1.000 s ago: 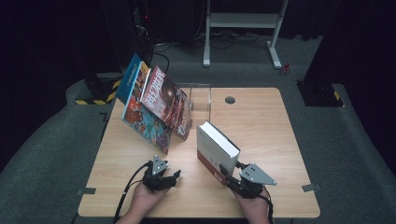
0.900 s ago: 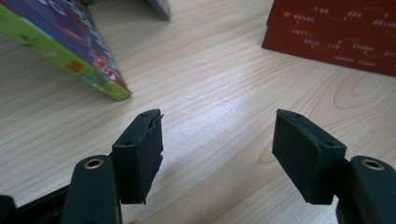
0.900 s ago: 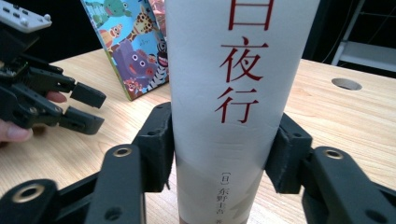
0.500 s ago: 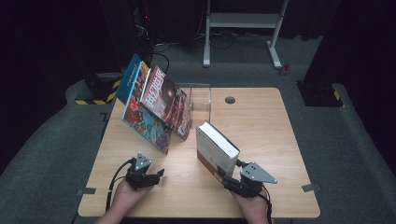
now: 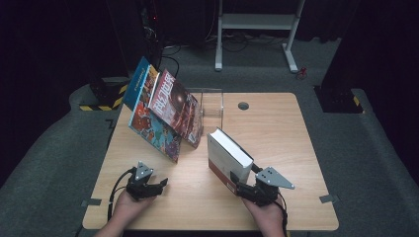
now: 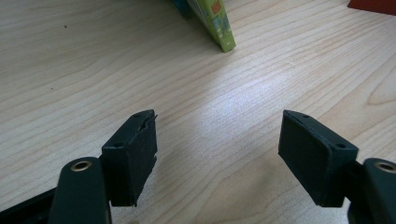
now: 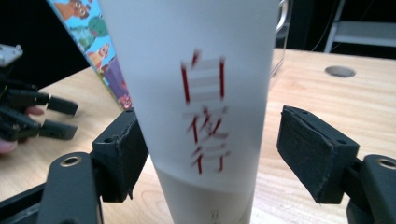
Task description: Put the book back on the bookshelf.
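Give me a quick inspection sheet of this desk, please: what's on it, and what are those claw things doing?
Surface: wooden table, with a round hole near its far edge.
Job's things: white book standing on the table; leaning books against a clear stand.
Clutter: nothing seen.
Grippers: left gripper open over bare wood; right gripper open, jaws either side of the white book's spine, a gap at one pad.
Cables: black cable from the left gripper.
Surroundings: grey floor, white frame behind.
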{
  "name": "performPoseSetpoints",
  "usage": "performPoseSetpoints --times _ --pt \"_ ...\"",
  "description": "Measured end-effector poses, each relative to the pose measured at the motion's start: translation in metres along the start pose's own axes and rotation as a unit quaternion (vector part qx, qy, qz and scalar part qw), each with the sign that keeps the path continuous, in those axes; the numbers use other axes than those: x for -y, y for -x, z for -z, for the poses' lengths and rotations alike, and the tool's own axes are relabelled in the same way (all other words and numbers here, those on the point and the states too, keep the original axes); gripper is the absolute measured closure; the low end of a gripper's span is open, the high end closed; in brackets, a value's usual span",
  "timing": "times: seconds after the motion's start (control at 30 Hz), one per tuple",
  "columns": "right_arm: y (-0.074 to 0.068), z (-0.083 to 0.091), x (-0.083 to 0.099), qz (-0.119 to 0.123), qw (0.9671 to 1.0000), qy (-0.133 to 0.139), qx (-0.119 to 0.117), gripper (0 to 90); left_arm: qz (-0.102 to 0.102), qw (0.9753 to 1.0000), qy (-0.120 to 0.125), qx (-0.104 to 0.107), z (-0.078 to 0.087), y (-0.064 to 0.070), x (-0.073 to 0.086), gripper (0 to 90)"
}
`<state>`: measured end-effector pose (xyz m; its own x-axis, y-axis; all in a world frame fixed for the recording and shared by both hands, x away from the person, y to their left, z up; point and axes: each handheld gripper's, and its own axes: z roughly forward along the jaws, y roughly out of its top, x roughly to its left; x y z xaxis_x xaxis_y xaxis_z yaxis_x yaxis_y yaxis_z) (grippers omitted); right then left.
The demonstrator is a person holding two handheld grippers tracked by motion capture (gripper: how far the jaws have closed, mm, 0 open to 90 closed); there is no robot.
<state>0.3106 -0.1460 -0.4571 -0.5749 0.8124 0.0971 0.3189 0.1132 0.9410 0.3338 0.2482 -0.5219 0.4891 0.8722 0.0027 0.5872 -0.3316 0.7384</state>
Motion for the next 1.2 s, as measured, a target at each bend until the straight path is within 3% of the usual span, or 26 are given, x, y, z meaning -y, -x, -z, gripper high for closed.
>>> performPoseSetpoints --times 0.03,0.1,0.17,0.47,0.6,0.77,1.2 --pt "-0.001 0.001 -0.002 0.001 1.0 0.003 0.003 25.4 0.005 0.9999 -0.008 0.007 -0.002 0.0 0.001 27.1" --pt "-0.004 0.004 -0.008 0.005 0.9999 0.005 0.008 25.4 -0.01 0.9999 -0.011 0.0 -0.003 0.002 0.001 25.9" --pt "-0.004 0.004 -0.01 0.007 0.9999 0.006 0.009 25.4 -0.012 0.9999 -0.011 -0.002 -0.003 0.002 0.001 25.7" --pt "-0.01 0.001 -0.016 0.011 0.9997 0.006 0.021 27.3 -0.002 1.0 -0.009 -0.001 -0.005 0.002 0.001 22.7" --pt "-0.01 0.002 -0.016 0.015 0.9994 0.008 0.029 32.4 0.003 1.0 -0.008 -0.003 -0.005 0.002 0.001 22.3" --pt "-0.013 0.002 -0.017 0.031 0.9991 0.015 0.025 39.2 0.005 0.9999 -0.009 -0.006 -0.006 0.002 0.0 22.4" --pt "-0.019 -0.002 -0.021 0.045 0.9988 0.017 0.011 52.6 0.005 0.9999 -0.009 -0.007 -0.005 0.002 0.001 22.5"
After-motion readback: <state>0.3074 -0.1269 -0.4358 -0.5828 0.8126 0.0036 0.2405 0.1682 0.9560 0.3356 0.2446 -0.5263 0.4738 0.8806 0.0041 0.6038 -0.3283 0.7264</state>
